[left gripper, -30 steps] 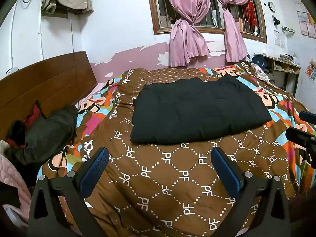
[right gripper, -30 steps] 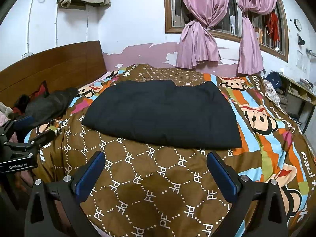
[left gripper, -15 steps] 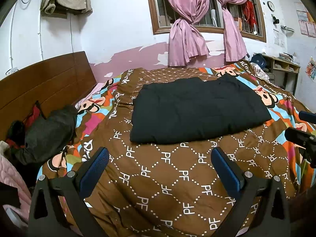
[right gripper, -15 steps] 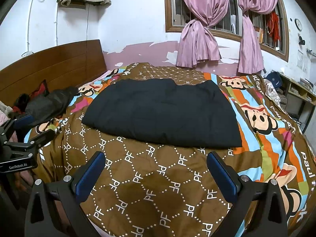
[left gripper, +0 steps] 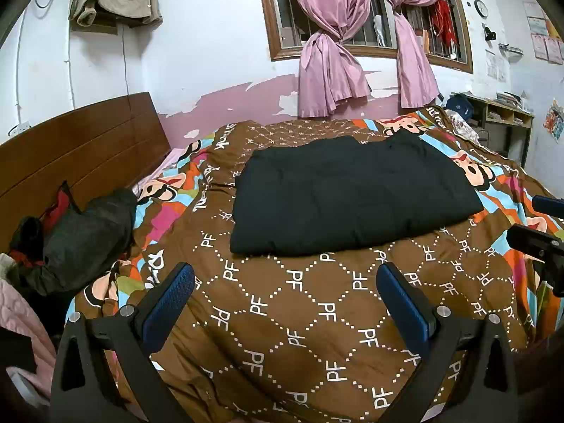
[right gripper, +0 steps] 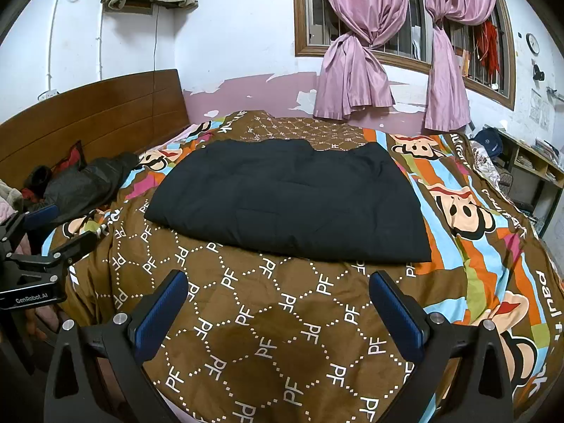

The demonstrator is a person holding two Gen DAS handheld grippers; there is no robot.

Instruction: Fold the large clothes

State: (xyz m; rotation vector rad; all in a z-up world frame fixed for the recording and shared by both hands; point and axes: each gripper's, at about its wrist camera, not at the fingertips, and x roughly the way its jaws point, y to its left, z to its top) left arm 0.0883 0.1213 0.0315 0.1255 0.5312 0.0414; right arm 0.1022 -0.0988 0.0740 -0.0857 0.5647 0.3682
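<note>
Left wrist view shows the left tool (left gripper: 285,289) gaping wide and holding nothing, poised over the near edge of the bed (left gripper: 317,317). Right tool (right gripper: 278,298) is likewise wide open and empty. Black garment (right gripper: 292,201) lies flat in the middle of the bed as a thick, padded, roughly rectangular slab with soft quilted creases, well apart from both tools. It looks folded at least once already; the next fold is probably pending, which would call for reaching forward and pinching the near corners. Under it, the plush brown bedspread (right gripper: 268,317) carries a dotted diamond pattern.
</note>
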